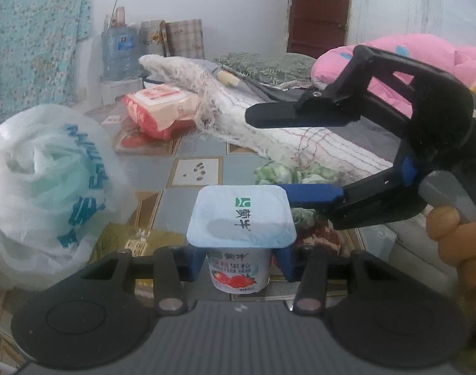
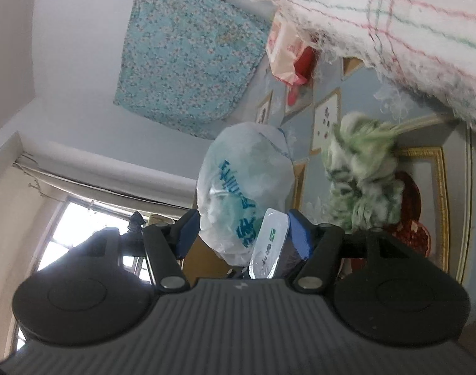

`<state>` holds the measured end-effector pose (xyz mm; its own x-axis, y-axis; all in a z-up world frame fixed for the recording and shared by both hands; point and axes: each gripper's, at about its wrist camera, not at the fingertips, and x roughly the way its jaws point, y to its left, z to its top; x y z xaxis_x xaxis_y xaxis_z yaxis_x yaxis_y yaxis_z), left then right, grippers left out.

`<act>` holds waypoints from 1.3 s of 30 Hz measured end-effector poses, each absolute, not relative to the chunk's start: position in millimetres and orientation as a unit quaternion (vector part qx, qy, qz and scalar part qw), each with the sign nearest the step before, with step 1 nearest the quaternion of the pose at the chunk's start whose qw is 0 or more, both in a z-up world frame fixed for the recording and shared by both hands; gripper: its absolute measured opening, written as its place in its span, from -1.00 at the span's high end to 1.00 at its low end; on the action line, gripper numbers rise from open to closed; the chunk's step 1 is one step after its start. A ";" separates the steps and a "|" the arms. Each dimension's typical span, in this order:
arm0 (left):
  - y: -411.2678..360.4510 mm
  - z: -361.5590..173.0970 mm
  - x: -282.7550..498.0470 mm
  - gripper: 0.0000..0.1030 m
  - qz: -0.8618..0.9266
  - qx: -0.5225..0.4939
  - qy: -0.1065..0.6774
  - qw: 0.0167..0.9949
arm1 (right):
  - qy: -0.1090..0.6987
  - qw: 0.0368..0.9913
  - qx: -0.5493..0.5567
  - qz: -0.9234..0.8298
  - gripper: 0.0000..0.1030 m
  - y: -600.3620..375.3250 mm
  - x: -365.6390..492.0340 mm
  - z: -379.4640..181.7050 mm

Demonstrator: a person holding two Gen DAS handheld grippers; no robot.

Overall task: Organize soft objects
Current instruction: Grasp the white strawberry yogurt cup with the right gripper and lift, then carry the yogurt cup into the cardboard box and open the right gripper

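A strawberry yogurt cup (image 1: 241,218) with a pale blue foil lid stands upright between the blue pads of my left gripper (image 1: 240,264), which is shut on its body just under the rim. In the left wrist view my right gripper (image 1: 264,153) comes in from the right, turned on its side and open. Its lower blue finger (image 1: 313,195) lies against the lid's right edge. In the right wrist view the lid (image 2: 269,243) shows edge-on beside the right-hand pad, with my right gripper (image 2: 244,234) open around it. A white plastic bag (image 1: 47,181) (image 2: 244,187) with blue print sits to the left.
A frayed white checked towel (image 1: 238,109) (image 2: 378,31) lies across the patterned tablecloth (image 1: 150,168). A green-and-white fluffy cloth (image 1: 294,172) (image 2: 363,181) is behind the cup. An orange packet (image 1: 160,109) lies further back. A pink quilt (image 1: 409,53) is far right. A hand (image 1: 456,237) grips the right handle.
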<state>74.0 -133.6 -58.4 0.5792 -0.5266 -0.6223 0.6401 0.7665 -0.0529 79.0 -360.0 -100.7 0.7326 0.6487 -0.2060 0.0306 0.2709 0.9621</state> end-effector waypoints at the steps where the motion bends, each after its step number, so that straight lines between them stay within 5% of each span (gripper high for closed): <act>1: -133.0 -58.4 72.4 0.06 -0.329 0.091 0.318 0.885 | 0.300 0.735 0.571 0.211 -0.20 -359.7 78.0 -102.4; 7: -130.3 -56.1 69.3 -0.26 -0.323 0.091 0.316 0.887 | 0.306 0.741 0.562 0.203 -0.19 -358.3 75.5 -100.8; 22: -131.0 -56.1 74.0 -0.25 -0.316 0.076 0.311 0.893 | 0.333 0.807 0.461 0.159 0.45 -337.1 71.8 -79.0; 39: -72.9 26.2 61.2 -0.25 -0.275 0.023 0.238 0.931 | 0.311 0.813 0.427 0.246 0.47 -299.2 84.1 -3.9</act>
